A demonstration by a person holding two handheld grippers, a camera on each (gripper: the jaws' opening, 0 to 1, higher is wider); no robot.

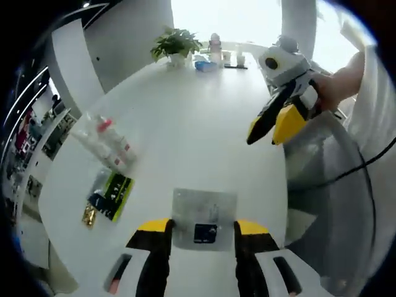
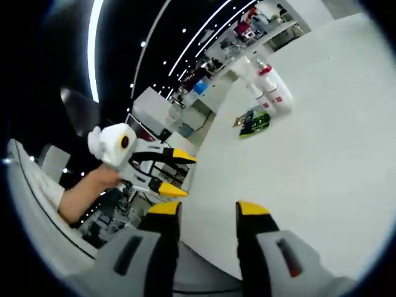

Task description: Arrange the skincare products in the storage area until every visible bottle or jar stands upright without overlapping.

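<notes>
Bottles point(image 1: 105, 143) beside packet point(image 1: 111, 195) on table point(image 1: 198, 124)

1. Labels on the clear bottles point(image 1: 104, 143) are too small to read
2. Far items by the potted plant point(image 1: 176, 44) blur together
3. The black-and-green packet point(image 2: 254, 122) shows unreadable print

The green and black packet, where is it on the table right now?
In the left gripper view the green and black packet lies flat on the white table, left of the left gripper, just below the clear bag of bottles.
</notes>
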